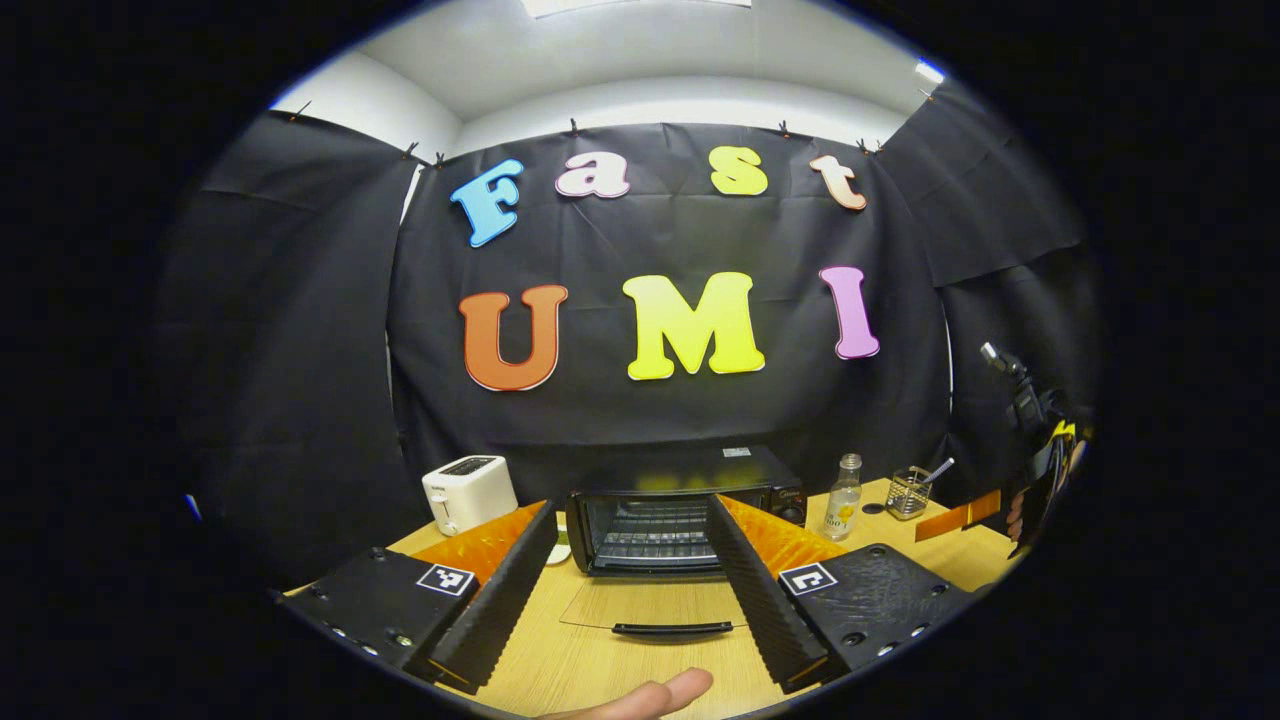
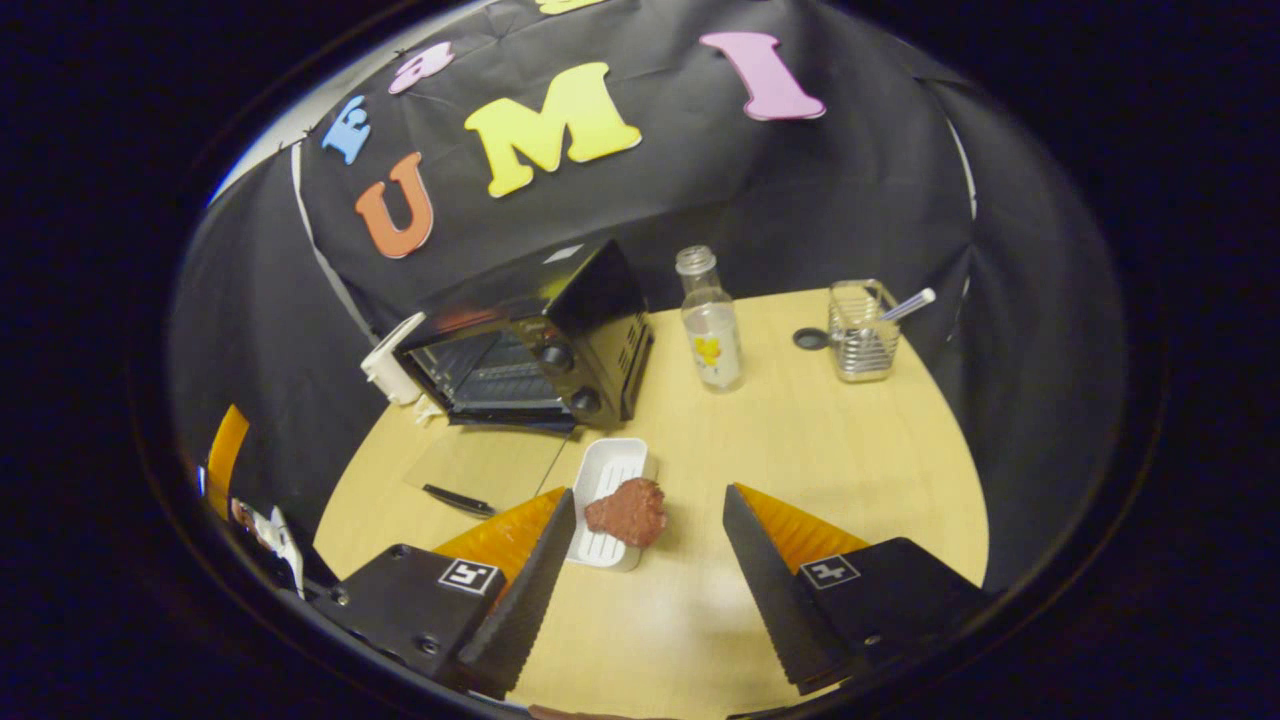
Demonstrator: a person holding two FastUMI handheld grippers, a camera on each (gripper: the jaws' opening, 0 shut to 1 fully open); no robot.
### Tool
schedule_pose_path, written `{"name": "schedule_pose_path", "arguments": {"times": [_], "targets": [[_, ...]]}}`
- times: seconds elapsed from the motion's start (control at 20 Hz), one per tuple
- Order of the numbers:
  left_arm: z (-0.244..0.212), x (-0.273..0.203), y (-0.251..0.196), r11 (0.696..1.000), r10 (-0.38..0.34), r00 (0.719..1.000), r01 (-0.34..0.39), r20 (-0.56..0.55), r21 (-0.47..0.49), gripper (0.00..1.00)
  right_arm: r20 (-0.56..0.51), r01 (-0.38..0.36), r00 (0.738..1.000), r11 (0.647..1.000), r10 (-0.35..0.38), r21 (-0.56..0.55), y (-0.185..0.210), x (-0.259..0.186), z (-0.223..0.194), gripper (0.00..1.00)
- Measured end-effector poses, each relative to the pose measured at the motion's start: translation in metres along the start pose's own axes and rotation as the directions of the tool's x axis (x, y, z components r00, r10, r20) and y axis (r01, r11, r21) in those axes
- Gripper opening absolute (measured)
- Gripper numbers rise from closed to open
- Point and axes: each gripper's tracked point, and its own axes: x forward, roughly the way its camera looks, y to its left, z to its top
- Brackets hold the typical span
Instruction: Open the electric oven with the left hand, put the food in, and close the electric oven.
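The black electric oven (image 1: 690, 500) stands at the back of the wooden table with its glass door (image 1: 655, 605) folded down flat and the wire rack inside showing. My left gripper (image 1: 640, 665) is open, held back from the door, nothing between its fingers. In the right gripper view the oven (image 2: 540, 335) sits at the left, its door (image 2: 490, 470) down. A brown piece of food (image 2: 627, 512) lies on the near end of a white tray (image 2: 610, 480). My right gripper (image 2: 650, 620) is open, just short of the food.
A white toaster (image 1: 468, 492) stands left of the oven. A small glass bottle (image 2: 708, 325) and a wire holder (image 2: 860, 335) with a utensil stand to its right, a dark lid (image 2: 810, 339) beside them. A fingertip (image 1: 650, 697) shows at the bottom edge.
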Motion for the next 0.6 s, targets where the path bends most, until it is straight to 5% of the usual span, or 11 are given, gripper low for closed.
{"name": "schedule_pose_path", "arguments": {"times": [0.3, 0.4, 0.6], "targets": [[0.037, -0.015, 0.004, 0.999, -0.027, 0.999, 0.029, 0.046, -0.037, 0.95, -0.115, -0.035, 0.992, 0.992, 0.049, 0.119, -0.006, 0.036, -0.019, 0.83], [0.045, -0.022, 0.015, 1.0, -0.003, 0.997, 0.004, 0.071, -0.021, 0.95, -0.141, -0.053, 0.987, 0.982, 0.079, 0.179, -0.007, 0.043, -0.021, 0.72], [0.051, -0.037, 0.036, 0.998, 0.07, 0.992, -0.07, 0.107, -0.011, 0.95, -0.192, -0.136, 0.958, 0.926, 0.213, 0.352, 0.001, 0.052, -0.029, 0.3]]}}
